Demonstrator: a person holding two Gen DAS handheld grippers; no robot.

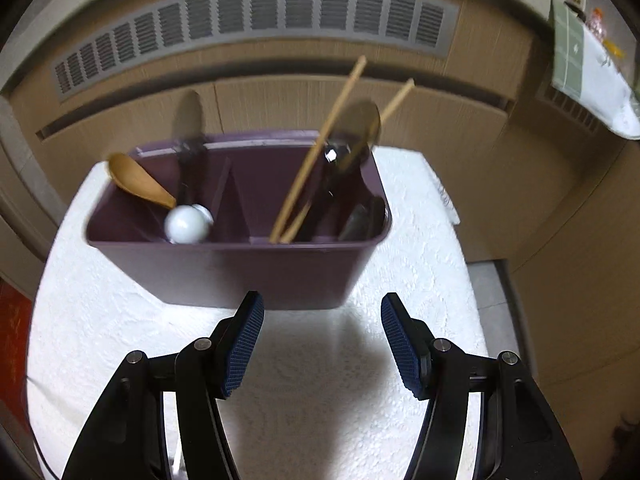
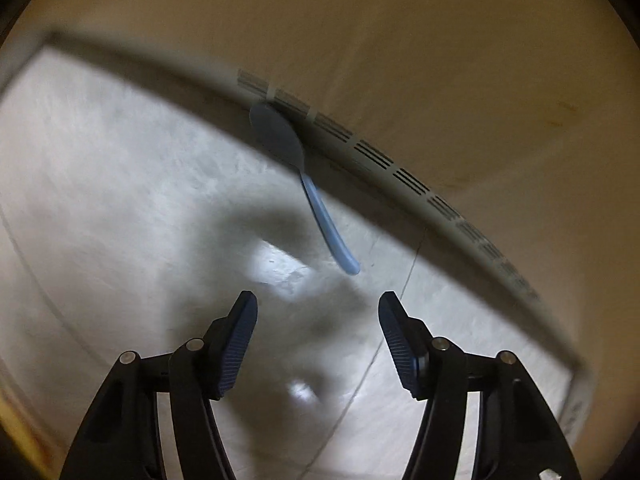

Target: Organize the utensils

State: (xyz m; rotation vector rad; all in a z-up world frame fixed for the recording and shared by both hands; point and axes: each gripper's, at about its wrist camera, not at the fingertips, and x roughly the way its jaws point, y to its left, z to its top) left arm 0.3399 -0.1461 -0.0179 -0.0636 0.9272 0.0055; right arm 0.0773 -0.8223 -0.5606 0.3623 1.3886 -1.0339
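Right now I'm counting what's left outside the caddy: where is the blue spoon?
In the right wrist view, the blue spoon lies on the pale floor, bowl against the vented baseboard, ahead of the open right gripper.

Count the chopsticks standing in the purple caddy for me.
2. Both chopsticks lean together in the right compartment of the purple caddy, tips resting at its front wall. Motion blur and dark utensils beside them may hide more.

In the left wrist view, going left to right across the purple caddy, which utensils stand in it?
Wooden spoon → white round-ended utensil → the caddy's divider → pair of wooden chopsticks → dark ladle, blurred → dark flat utensil at the right wall.
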